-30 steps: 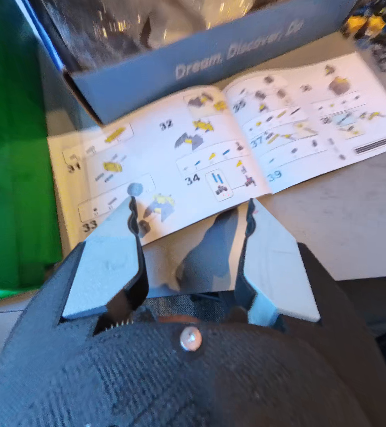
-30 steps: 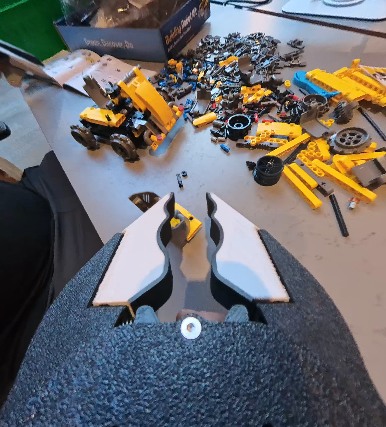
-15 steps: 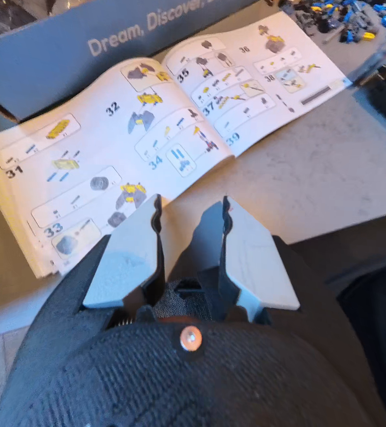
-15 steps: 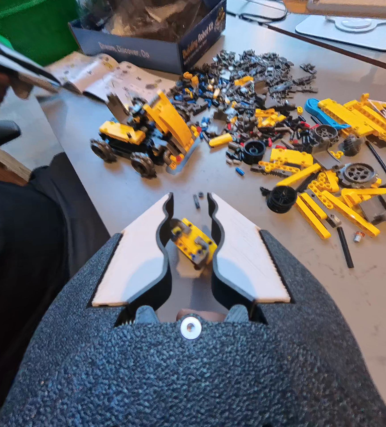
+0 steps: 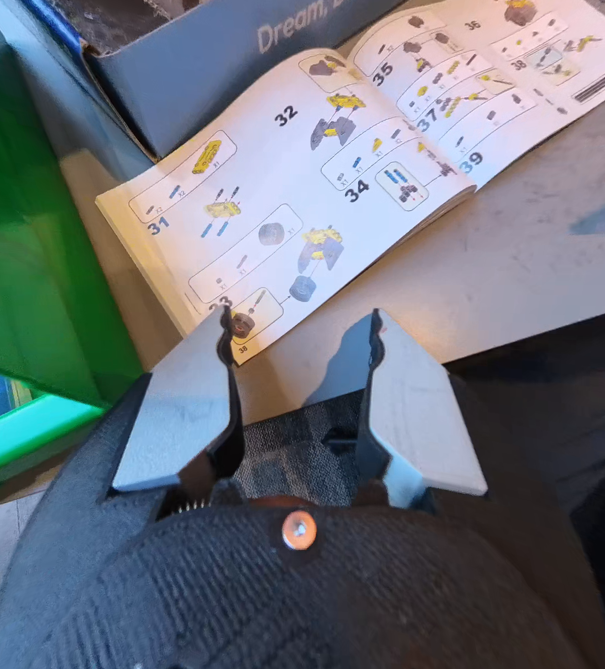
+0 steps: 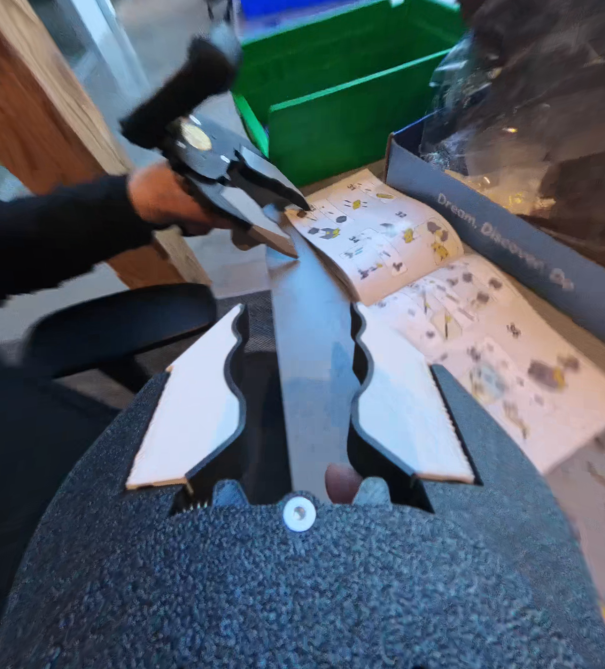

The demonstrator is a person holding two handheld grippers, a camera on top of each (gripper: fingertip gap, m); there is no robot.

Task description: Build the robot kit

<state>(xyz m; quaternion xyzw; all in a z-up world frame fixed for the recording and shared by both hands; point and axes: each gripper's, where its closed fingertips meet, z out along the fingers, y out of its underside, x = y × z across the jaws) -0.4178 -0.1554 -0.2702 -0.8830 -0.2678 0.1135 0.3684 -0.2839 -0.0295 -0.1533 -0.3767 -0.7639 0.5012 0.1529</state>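
Grey table (image 5: 510, 260) carries an open booklet (image 5: 293, 202), far pages blurred

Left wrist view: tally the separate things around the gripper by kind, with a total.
Left gripper, open, tips over the booklet's near corner: 1
Open instruction booklet: 1
Blue-grey cardboard box: 1
Green bin: 1
Grey table: 1
Total: 5

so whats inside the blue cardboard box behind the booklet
The blue box holds crumpled clear plastic bags heaped above its rim. Dark shapes show through them, too blurred to identify; the box's bottom is covered.
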